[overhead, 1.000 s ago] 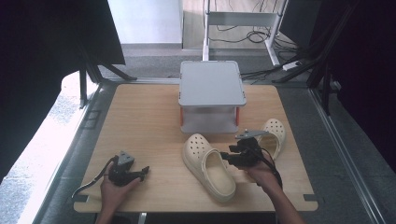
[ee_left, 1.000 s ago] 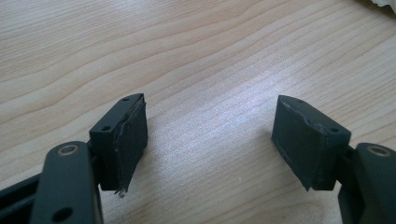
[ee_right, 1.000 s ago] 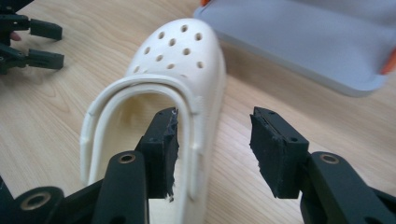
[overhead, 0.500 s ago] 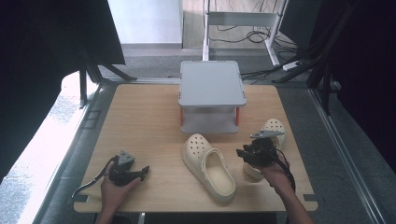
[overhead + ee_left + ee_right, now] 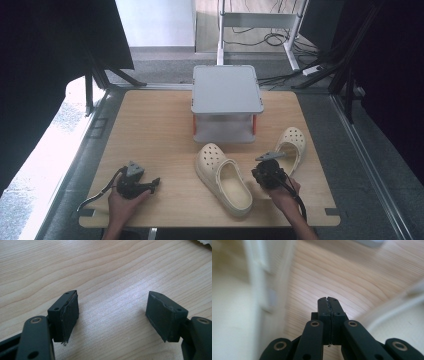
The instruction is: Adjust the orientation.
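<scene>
Cream foam clogs lie on the wooden table (image 5: 150,120) before a grey lidded box (image 5: 226,102): the larger clog (image 5: 222,177) left, the smaller clog (image 5: 290,147) right. Between them the right gripper (image 5: 328,301) has its jaws pressed together on nothing, seemingly just above the wood. Well apart, the left gripper (image 5: 112,312) rests near the front edge, jaws wide apart and empty

Left hand (image 5: 122,202) low at our near left, forearm entering from the bottom edge. Left tongs (image 5: 112,315) spread wide, nothing between the pads, pointing rightward. Right hand (image 5: 285,192) at near right, forearm angled in from the bottom. Right tongs (image 5: 328,307) pressed fully together, pads touching, empty, aimed forward.
</scene>
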`<state>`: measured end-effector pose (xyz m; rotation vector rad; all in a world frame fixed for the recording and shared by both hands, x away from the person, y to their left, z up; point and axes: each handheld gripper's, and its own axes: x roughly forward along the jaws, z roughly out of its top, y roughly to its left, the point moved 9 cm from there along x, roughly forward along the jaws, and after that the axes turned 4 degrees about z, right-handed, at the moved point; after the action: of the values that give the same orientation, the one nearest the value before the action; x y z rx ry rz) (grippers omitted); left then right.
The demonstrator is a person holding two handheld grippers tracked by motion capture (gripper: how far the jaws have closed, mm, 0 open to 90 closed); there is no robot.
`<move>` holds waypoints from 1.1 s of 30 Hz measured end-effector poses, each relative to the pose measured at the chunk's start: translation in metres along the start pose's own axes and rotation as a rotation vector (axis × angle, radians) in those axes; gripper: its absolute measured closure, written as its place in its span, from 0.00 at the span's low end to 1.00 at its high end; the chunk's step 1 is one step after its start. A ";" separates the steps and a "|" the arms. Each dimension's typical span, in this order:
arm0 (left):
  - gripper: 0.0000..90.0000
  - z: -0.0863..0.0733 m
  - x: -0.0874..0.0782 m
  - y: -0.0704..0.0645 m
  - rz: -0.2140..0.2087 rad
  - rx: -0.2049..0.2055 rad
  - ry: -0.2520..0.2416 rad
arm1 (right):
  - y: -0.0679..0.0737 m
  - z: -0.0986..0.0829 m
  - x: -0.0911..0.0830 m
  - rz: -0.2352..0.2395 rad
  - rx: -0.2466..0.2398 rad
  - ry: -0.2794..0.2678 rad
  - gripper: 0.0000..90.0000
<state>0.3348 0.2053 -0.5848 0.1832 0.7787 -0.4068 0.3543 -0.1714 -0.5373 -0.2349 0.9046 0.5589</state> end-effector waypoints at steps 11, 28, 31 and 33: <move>0.30 0.000 0.000 0.000 0.001 0.000 0.000 | -0.011 -0.023 -0.006 0.003 0.038 -0.015 1.00; 0.30 0.001 0.001 0.000 0.000 -0.006 -0.002 | -0.034 -0.058 -0.034 0.027 0.068 0.021 1.00; 0.30 0.001 0.001 0.000 0.000 -0.004 -0.002 | -0.036 -0.060 -0.036 0.033 0.074 0.025 1.00; 0.30 0.001 0.001 0.000 0.000 -0.005 -0.002 | -0.037 -0.060 -0.036 0.042 0.073 0.026 1.00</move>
<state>0.3362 0.2050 -0.5847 0.1783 0.7776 -0.4055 0.3159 -0.2402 -0.5464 -0.1580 0.9546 0.5614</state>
